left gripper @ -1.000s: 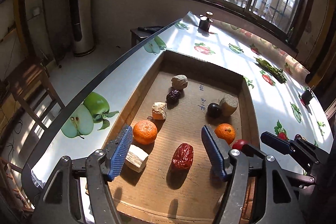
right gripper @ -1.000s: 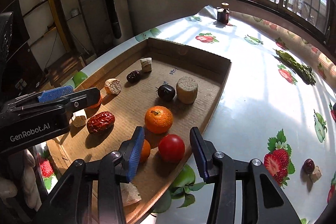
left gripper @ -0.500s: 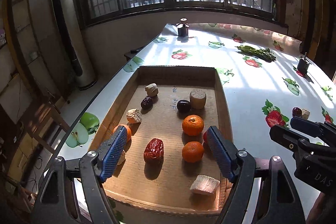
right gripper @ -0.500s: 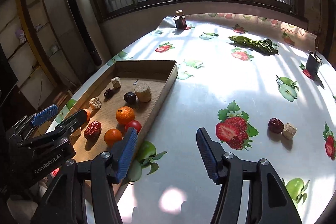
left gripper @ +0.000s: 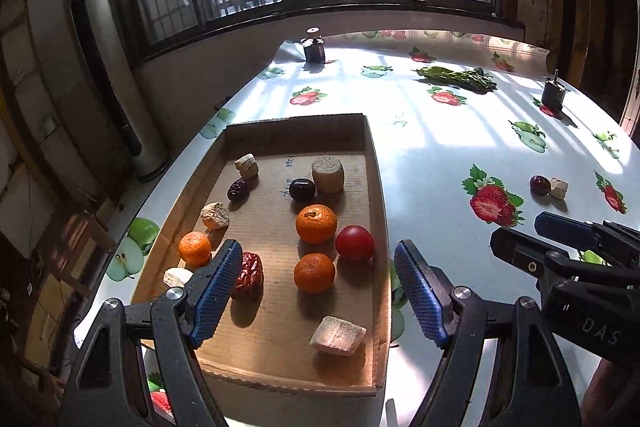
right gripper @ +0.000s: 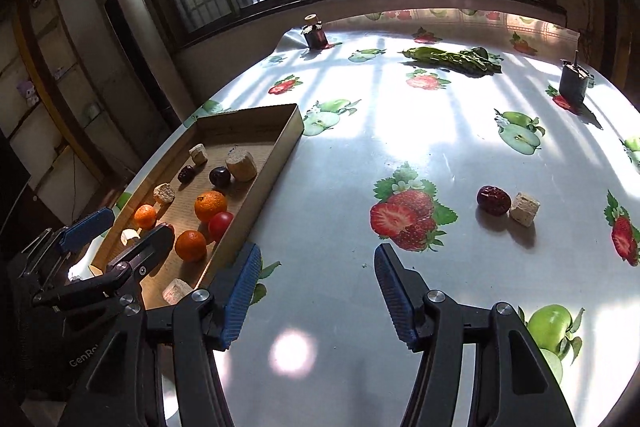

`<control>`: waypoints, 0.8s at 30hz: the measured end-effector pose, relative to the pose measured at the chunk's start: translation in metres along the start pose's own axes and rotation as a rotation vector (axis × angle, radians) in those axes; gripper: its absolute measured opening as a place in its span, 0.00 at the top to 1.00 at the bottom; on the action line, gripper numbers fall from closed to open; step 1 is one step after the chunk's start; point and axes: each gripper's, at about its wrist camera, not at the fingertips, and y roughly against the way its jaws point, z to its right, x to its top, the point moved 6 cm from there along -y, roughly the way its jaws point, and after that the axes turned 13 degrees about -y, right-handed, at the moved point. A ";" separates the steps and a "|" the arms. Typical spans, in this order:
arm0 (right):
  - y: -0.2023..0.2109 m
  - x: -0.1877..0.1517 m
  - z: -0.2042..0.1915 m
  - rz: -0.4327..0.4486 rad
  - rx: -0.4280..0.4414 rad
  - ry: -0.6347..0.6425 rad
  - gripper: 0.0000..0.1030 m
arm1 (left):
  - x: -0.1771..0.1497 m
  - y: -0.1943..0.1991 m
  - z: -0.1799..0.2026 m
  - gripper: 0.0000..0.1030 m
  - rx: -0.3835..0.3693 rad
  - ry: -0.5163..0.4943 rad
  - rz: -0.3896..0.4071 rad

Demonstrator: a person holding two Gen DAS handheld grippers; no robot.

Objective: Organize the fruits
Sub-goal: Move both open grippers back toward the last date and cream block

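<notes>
A shallow cardboard tray (left gripper: pixel 378 187) (right gripper: pixel 288 139) lies on the table's left side. It holds three oranges (left gripper: pixel 316 223), a red tomato (left gripper: pixel 354 243) (right gripper: pixel 220 223), a red date (left gripper: pixel 249 269), a dark plum (left gripper: pixel 302 189) and several beige blocks. A dark red date (right gripper: pixel 493 199) (left gripper: pixel 539 184) and a beige block (right gripper: pixel 524 208) lie loose on the cloth at the right. My left gripper (left gripper: pixel 316 293) is open and empty above the tray's near end. My right gripper (right gripper: pixel 316 291) is open and empty over the bare cloth, short of the loose date.
The table has a white cloth (right gripper: pixel 400 131) printed with strawberries and apples. A green vegetable bundle (right gripper: pixel 452 58), a small dark jar (right gripper: pixel 315 35) and a dark box (right gripper: pixel 573 83) stand at the far side by the window. The table edge runs left of the tray.
Both grippers have pulled back and swung right. The right gripper left the tomato in the tray and now faces the open cloth with the loose date. Both stayed open.
</notes>
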 end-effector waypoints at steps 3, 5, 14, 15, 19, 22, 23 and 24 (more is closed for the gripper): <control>-0.001 -0.002 0.004 -0.008 0.000 -0.008 0.38 | 0.000 -0.001 0.004 0.25 -0.005 -0.008 -0.005; -0.002 -0.002 0.006 -0.011 -0.003 -0.013 0.38 | 0.000 -0.002 0.006 0.25 -0.009 -0.014 -0.009; -0.003 -0.003 0.019 -0.025 -0.020 -0.034 0.38 | -0.002 -0.009 0.011 0.24 -0.022 -0.021 -0.026; -0.003 -0.003 0.022 -0.025 -0.025 -0.037 0.38 | -0.002 -0.010 0.011 0.24 -0.023 -0.021 -0.028; 0.001 0.002 0.036 -0.019 -0.044 -0.056 0.38 | -0.003 -0.013 0.012 0.24 -0.032 -0.023 -0.036; 0.011 0.010 0.054 0.004 -0.068 -0.077 0.38 | -0.002 -0.014 0.011 0.24 -0.038 -0.023 -0.040; 0.016 0.016 0.063 0.018 -0.081 -0.088 0.38 | -0.002 -0.014 0.011 0.24 -0.038 -0.021 -0.039; 0.022 0.021 0.075 0.031 -0.098 -0.102 0.38 | -0.002 -0.014 0.011 0.24 -0.040 -0.016 -0.037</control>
